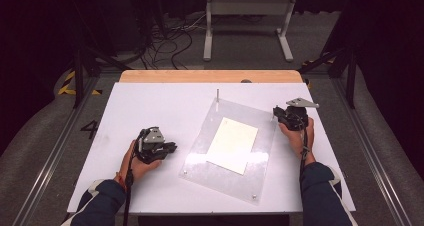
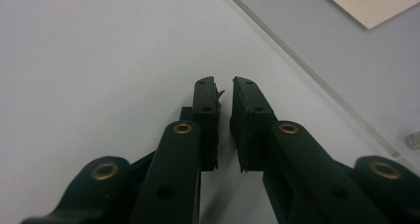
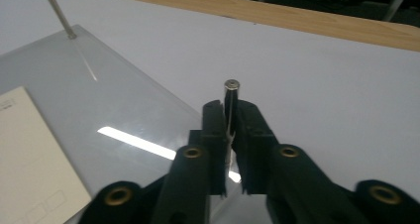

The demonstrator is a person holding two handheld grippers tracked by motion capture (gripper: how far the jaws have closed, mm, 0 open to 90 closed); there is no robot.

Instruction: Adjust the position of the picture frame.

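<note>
Right claw (image 3: 229, 117) clamped on upright metal pin (image 3: 231, 96) at acrylic plate (image 1: 260, 171) corner, left claw (image 2: 224, 92) nearly together, empty, on desk (image 1: 150, 106) left of plate

White table (image 1: 150, 106) under clear plate (image 1: 260, 176).

A glossy clear plastic sheet (image 1: 260, 178) is lying on the matt white table (image 1: 150, 101); on that sheet, matt cream paper (image 1: 233, 144) and a shiny metal pin (image 3: 231, 92) are showing.
</note>
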